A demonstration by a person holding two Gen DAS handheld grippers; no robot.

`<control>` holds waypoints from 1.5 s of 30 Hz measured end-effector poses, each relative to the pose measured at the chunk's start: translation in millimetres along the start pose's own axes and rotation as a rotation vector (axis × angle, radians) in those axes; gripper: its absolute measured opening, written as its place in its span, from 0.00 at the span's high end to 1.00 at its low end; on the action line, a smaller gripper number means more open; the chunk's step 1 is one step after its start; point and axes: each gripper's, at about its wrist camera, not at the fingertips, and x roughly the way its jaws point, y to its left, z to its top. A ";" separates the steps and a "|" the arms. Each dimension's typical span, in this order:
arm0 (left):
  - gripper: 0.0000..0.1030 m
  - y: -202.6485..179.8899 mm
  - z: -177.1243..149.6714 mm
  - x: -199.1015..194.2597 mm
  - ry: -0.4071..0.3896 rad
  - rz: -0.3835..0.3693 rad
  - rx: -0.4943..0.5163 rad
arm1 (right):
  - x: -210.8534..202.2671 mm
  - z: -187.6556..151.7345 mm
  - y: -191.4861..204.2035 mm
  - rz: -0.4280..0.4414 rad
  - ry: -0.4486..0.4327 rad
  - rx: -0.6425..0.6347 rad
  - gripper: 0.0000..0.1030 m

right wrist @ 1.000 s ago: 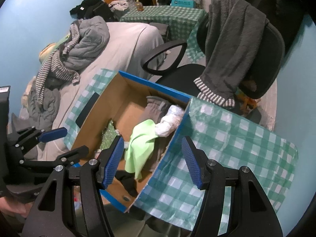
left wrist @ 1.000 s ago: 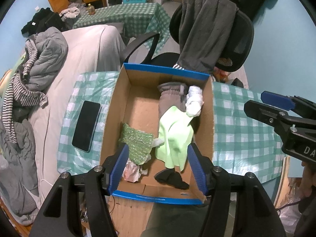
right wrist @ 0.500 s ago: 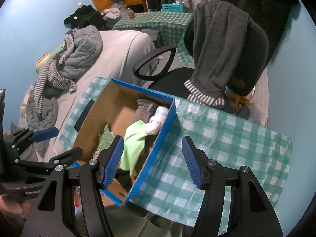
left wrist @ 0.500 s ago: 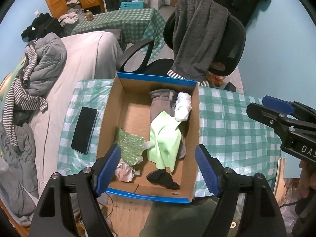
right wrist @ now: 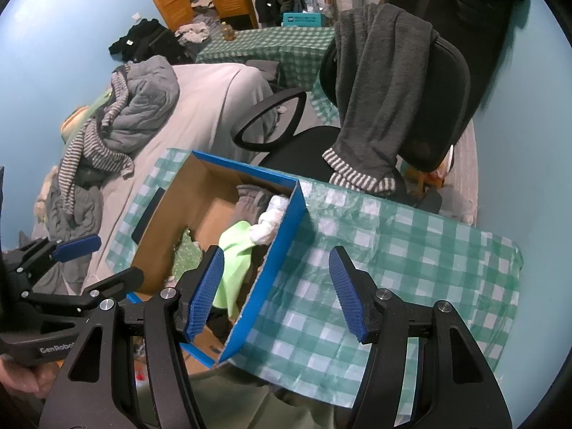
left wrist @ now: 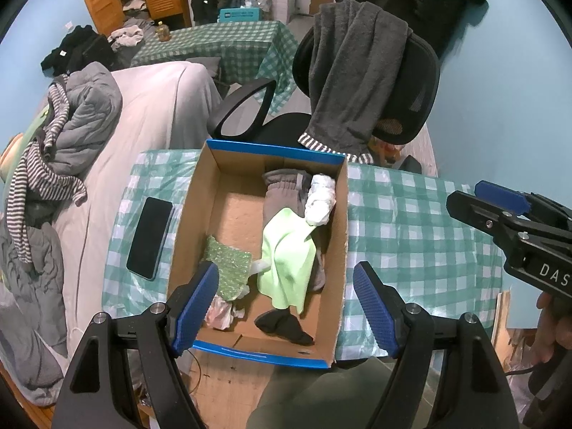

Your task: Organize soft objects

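Observation:
A blue-rimmed cardboard box (left wrist: pixel 200 193) (right wrist: pixel 282 236) sits on a green checked tablecloth. Inside lie a light green cloth (left wrist: pixel 286 257) (right wrist: pixel 234 250), a grey glove (left wrist: pixel 282 189), a white bundle (left wrist: pixel 320 196) (right wrist: pixel 270 220), a green sparkly piece (left wrist: pixel 228 264), a crumpled pinkish wad (left wrist: pixel 220 312) and a black sock (left wrist: pixel 286 325). My left gripper (left wrist: pixel 286 307) hovers open above the box's near end, nothing between its blue pads. My right gripper (right wrist: pixel 277 289) is open and empty over the box's right wall; in the left wrist view it shows at the right edge (left wrist: pixel 500 211).
A black phone (left wrist: pixel 150 236) lies on the cloth left of the box. Behind the table stands a black office chair (left wrist: pixel 404 82) draped with a grey garment. A bed with heaped grey and striped clothes (left wrist: pixel 64 136) fills the left. A second checked table (left wrist: pixel 221 46) stands farther back.
The left jaws have spread wider and both grippers have pulled up and back from the box, so the box looks smaller. The light green cloth stays in the box.

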 end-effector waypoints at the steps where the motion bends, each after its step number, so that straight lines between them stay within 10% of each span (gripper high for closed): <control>1: 0.23 -0.1 -0.2 -0.7 -0.001 0.002 -0.003 | -0.7 0.4 -0.8 0.000 -0.002 0.000 0.41; 45: 0.23 -3.1 -1.4 -5.1 0.009 0.025 -0.020 | -5.5 2.8 -5.1 0.002 -0.007 0.001 0.41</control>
